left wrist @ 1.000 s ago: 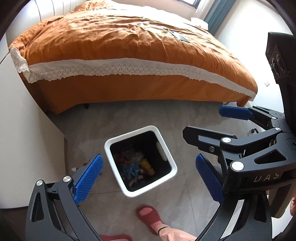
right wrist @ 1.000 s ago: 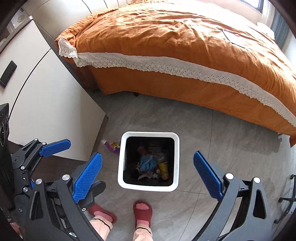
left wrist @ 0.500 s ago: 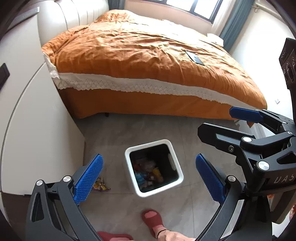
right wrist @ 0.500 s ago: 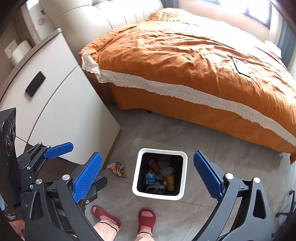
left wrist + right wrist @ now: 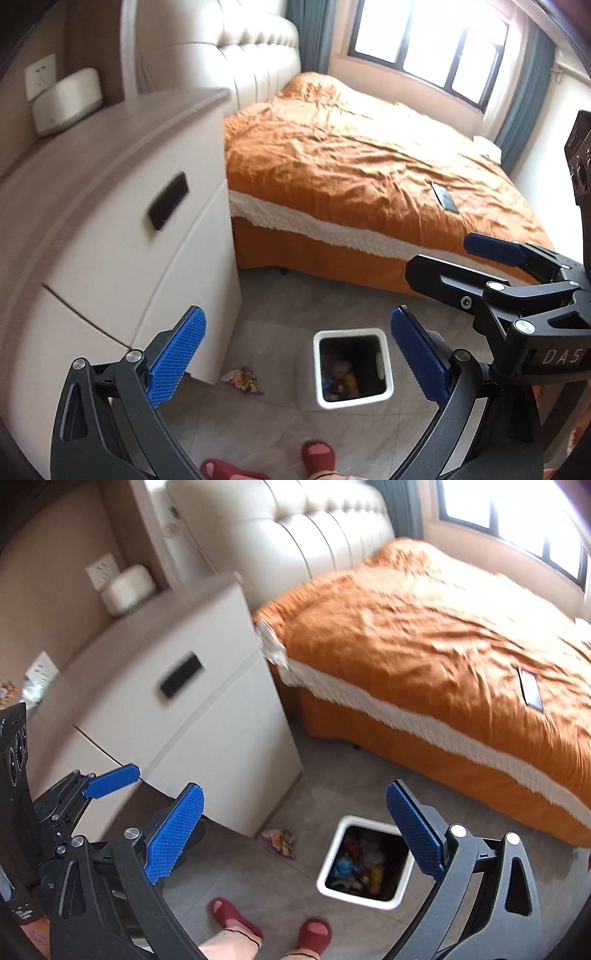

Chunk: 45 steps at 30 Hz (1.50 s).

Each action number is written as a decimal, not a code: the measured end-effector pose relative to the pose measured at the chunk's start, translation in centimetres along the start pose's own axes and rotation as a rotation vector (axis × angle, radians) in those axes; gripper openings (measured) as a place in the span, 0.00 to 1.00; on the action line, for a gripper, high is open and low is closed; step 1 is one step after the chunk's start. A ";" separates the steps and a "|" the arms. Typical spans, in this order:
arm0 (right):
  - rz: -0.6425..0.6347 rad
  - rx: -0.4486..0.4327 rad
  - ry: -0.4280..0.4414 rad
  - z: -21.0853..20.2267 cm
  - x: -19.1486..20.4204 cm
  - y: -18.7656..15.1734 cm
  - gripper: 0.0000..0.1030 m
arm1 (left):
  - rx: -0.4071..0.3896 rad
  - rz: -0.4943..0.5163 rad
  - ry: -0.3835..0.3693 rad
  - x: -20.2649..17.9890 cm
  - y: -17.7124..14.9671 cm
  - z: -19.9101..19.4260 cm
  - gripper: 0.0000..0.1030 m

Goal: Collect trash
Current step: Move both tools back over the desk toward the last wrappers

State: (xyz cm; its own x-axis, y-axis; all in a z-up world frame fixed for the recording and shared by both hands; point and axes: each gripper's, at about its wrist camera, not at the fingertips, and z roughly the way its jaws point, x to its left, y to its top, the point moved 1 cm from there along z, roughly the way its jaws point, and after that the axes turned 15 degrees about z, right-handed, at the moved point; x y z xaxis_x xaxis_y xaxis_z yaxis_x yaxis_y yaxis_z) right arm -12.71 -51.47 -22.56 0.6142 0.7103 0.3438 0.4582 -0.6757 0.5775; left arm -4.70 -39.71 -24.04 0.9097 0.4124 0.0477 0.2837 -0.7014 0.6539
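A white square trash bin [image 5: 386, 373] stands on the grey tile floor, also in the right wrist view [image 5: 332, 856], with several colourful scraps inside. A crumpled colourful wrapper [image 5: 242, 380] lies on the floor between the bin and the white nightstand; it also shows in the right wrist view [image 5: 280, 842]. My left gripper [image 5: 297, 360] is open and empty, high above the floor. My right gripper [image 5: 295, 834] is open and empty, beside the left one; it shows in the left wrist view [image 5: 436, 280].
A white nightstand [image 5: 122, 240] stands at the left with a white box [image 5: 68, 101] on top. A bed with an orange cover [image 5: 369, 166] fills the back; a dark flat object [image 5: 445, 196] lies on it. The person's red slippers [image 5: 314, 934] are below me.
Both grippers have risen and tilted up. The bin has shrunk in view, and the nightstand top, headboard and window have come into sight. Both jaws stayed open.
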 end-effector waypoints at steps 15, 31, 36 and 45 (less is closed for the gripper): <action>-0.451 -0.055 0.464 -5.5 25.3 1.7 0.96 | -0.126 -0.322 0.534 15.6 -3.5 -21.1 0.95; -0.509 0.001 0.497 -0.8 46.6 -3.3 0.96 | -0.100 -0.404 0.686 34.6 -14.0 -30.9 0.95; -0.505 0.027 0.475 1.0 49.2 -4.5 0.96 | -0.118 -0.401 0.676 38.0 -15.9 -30.5 0.95; -0.531 0.010 0.465 4.5 53.9 -5.7 0.96 | -0.105 -0.412 0.739 43.0 -18.8 -29.7 0.95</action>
State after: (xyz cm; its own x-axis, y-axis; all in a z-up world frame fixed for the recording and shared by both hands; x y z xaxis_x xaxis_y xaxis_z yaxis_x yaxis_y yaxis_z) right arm 20.64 -10.23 -10.64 -0.0316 0.9536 0.2995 0.6267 -0.2145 0.7492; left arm 20.11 8.55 -11.86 0.2984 0.9220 0.2469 0.4856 -0.3694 0.7923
